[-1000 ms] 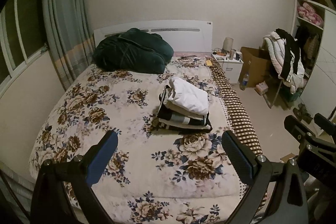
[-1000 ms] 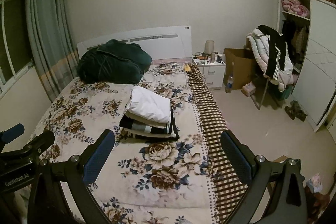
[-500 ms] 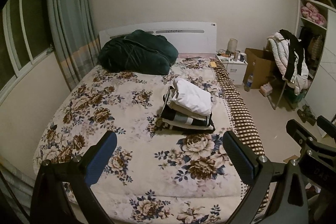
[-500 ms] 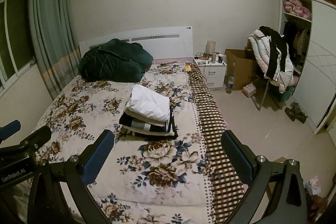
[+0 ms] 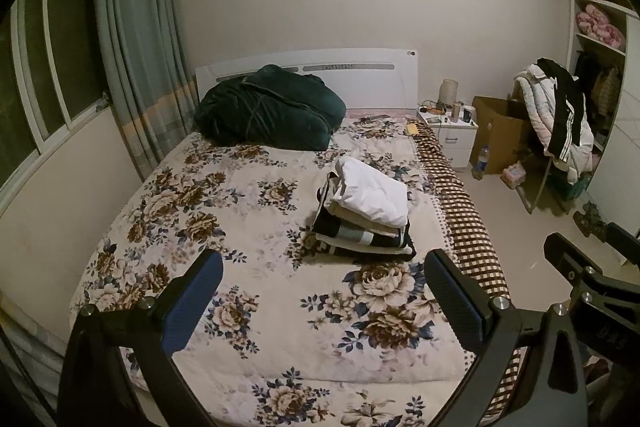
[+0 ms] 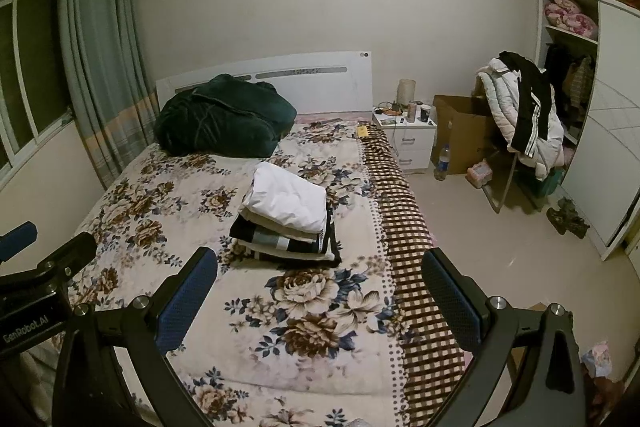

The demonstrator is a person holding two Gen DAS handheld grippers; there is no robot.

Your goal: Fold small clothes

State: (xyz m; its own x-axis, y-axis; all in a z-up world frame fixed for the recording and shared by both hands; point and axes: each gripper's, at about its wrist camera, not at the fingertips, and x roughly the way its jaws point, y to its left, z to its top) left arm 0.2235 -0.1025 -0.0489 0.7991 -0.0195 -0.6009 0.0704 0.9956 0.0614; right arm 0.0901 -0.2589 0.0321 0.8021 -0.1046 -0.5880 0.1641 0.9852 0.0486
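Folded clothes (image 5: 366, 211) stacked mid-frame on the floral bedspread (image 5: 224, 211), white piece on top, striped ones underneath. Left gripper (image 5: 320, 303) low in frame, jaws wide apart, holding nothing. Right gripper (image 6: 318, 301) same deal, spread and empty. Dark green bundle (image 6: 224, 121) up by the headboard.

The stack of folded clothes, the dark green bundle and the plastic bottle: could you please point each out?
stack of folded clothes (image 5: 370, 195), left wrist view, white top garment.
dark green bundle (image 6: 224, 117), right wrist view, its middle.
plastic bottle (image 6: 441, 163), right wrist view, its body.
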